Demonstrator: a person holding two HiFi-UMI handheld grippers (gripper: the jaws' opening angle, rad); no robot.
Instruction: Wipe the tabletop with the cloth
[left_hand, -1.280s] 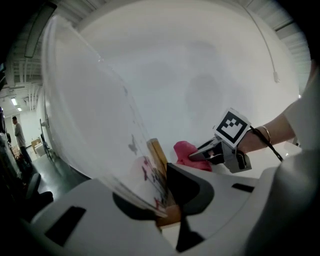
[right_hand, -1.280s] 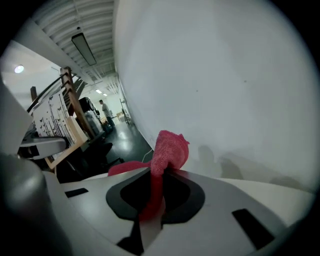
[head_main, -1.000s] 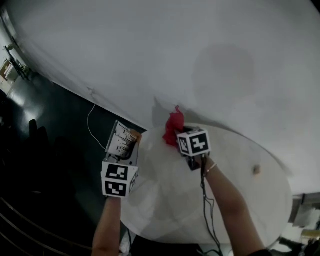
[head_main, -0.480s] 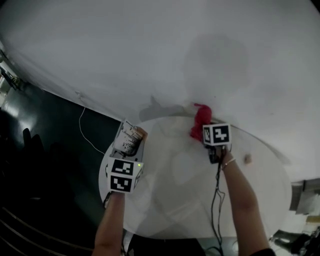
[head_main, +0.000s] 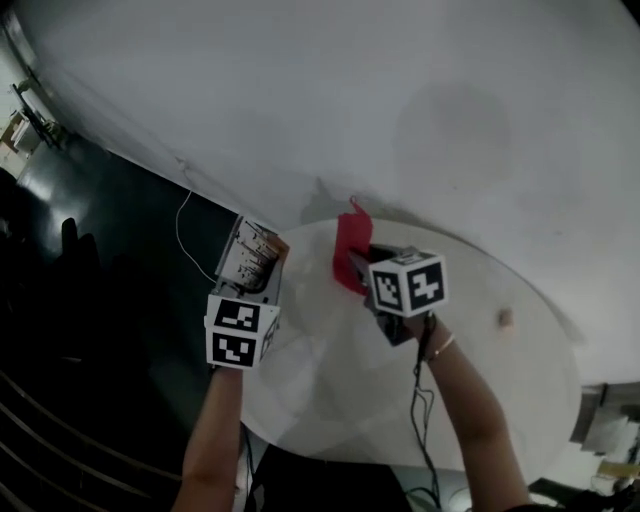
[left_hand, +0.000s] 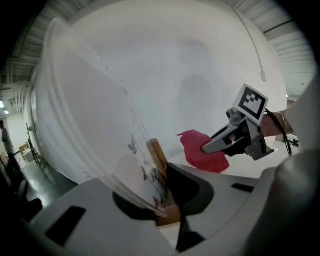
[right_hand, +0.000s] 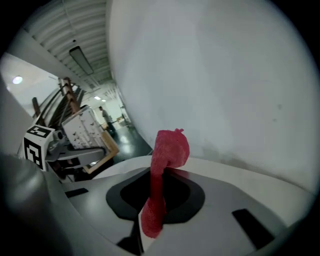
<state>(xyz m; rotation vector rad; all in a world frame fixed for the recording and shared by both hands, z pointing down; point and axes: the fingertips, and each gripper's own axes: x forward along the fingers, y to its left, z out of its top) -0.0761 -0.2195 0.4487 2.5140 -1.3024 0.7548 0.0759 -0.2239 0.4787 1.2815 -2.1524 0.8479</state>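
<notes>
Leftmost, my left claw (left_hand: 167, 197) is clamped on the lower edge of a framed board (left_hand: 155, 167), a wood-edged panel behind a clear cover. The jaws stand only a little apart, as wide as the board is thick. In the head view I hold it tilted above the left rim of the round white table (head_main: 330, 410), beside the dark floor.

Toward the middle, the red cloth (right_hand: 170, 147) is pinched in my right claw (right_hand: 152, 200), whose jaws are closed on a narrow strip of it. The rest bunches up past the fingertips, near the far edge of the table and close to the white wall. It looks raised off the surface, though I cannot be sure that no corner touches.

Further right, a small pale object (head_main: 505, 318) sits alone on the tabletop, well apart from both claws.

Several things could go wrong from here. Because the grip on the cloth is thin, dragging it hard across the table may pull it free. A bunched cloth would also wipe only a narrow stripe. A wide sweep to the right could knock the small object off. If my left hand drifts inward, the board could block the cloth's path.
</notes>
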